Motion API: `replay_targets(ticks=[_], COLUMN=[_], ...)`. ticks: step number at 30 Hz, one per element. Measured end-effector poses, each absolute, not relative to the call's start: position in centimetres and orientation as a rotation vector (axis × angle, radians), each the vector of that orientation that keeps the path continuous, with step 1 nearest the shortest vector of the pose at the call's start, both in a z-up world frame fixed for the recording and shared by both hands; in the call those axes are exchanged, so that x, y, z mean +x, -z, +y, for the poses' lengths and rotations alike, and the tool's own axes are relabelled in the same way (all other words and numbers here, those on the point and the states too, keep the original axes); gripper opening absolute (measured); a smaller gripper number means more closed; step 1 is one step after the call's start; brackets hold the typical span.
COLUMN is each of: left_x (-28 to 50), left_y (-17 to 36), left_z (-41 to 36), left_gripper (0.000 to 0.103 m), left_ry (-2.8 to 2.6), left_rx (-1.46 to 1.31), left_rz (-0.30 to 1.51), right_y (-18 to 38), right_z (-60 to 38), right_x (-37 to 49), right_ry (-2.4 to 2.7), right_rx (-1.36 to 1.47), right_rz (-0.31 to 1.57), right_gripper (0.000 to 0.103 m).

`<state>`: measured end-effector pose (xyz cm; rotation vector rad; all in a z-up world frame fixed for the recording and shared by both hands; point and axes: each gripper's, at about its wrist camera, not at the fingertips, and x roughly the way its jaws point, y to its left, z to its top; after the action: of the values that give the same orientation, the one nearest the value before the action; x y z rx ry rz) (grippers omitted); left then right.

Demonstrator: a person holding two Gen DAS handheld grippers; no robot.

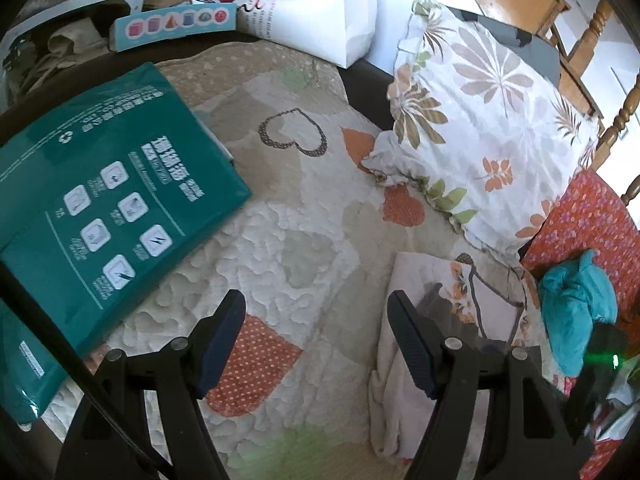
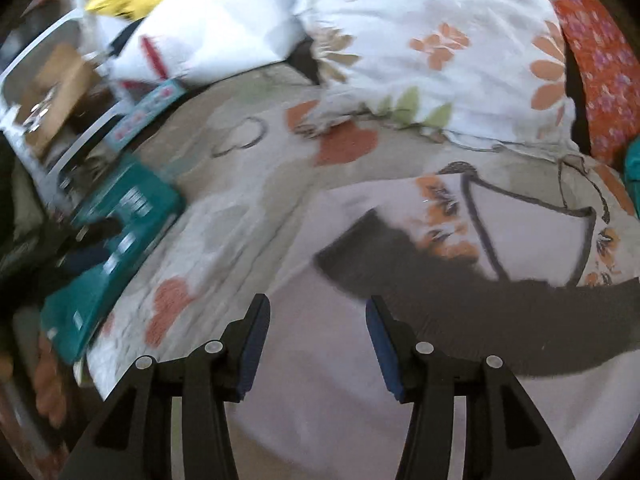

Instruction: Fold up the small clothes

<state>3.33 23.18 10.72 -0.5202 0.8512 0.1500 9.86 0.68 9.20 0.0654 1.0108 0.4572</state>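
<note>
**A:** What's nearest to you?

**B:** Your left gripper [image 1: 316, 340] has its jaws spread wide with nothing between them, above the quilted heart-patterned bedspread [image 1: 280, 240]. Your right gripper [image 2: 316, 344] is spread too and holds nothing; it sits over the pale folded garment with an orange-flower and dark line print [image 2: 400, 360]. In the left view that garment [image 1: 436, 312] lies just right of your right-hand finger, whose arm covers part of its lower edge.

**A:** What can't you make out?

**B:** The right wrist view is smeared with blur, so the garment's near edge and folds are unclear. A dark shadow band crosses the cloth there. In the left view a crumpled teal cloth [image 1: 576, 312] sits at the right, partly hidden behind a dark device with a green light [image 1: 604, 356]; you can't tell what that is.

**A:** And the edges farther out?

**B:** To your left, a flat teal plastic package with white icons [image 1: 104, 192] rests on the bedspread, cut off at the frame's edge. Between it and the garment the quilt is bare. Beyond the garment lies a white leaf-printed pillow [image 1: 480, 120], with a red floral fabric [image 1: 580, 220] beside it. Farthest back stand a white paper bag with red handles [image 1: 312, 4] and a wooden chair [image 1: 540, 8].
</note>
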Motion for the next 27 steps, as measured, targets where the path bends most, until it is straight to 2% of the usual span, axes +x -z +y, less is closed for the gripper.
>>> replay_targets(ticks=[6,8,9,17,21,24,26,27], left_x=[4.6,4.8,4.8,4.9,5.2,5.3,5.4,5.5], left_y=[-10.1,-10.0,-10.0,-10.5,-10.1,-10.0,-9.9,-9.9], left_z=[21.9,21.8,21.9,22.3,22.1,21.9,21.8,21.6], left_gripper=[0.072,0.072,0.072,0.072,0.072,0.072,0.072,0.072], left_ry=[-0.161,-0.16,-0.159,-0.162,-0.166,-0.169,-0.17,-0.163], left_rx=[-0.475,-0.468,-0.465,-0.46,-0.451,-0.447,-0.443,-0.441], left_rz=[0.879,0.886,0.889,0.863,0.882,0.886,0.889,0.891], right_y=[-5.5,-3.7,-3.2,-6.4,-4.6,-3.1,-4.4,-5.1], right_z=[4.7,5.2,5.2,8.1,10.8,11.0,8.9,7.7], right_x=[14.6,16.1,16.6,15.7,16.7,17.4,17.1,16.8], right_ry=[-0.332,-0.276,-0.251,-0.349,-0.395,-0.458,-0.481,-0.493], right_rx=[-0.014,-0.052,-0.065,-0.107,-0.141,-0.128,-0.017,0.046], right_rz=[1.078,1.115,1.124,0.973,1.013,1.067,1.057,1.052], right_gripper=[0.053,0.03,0.005,0.005,0.005,0.01,0.022,0.04])
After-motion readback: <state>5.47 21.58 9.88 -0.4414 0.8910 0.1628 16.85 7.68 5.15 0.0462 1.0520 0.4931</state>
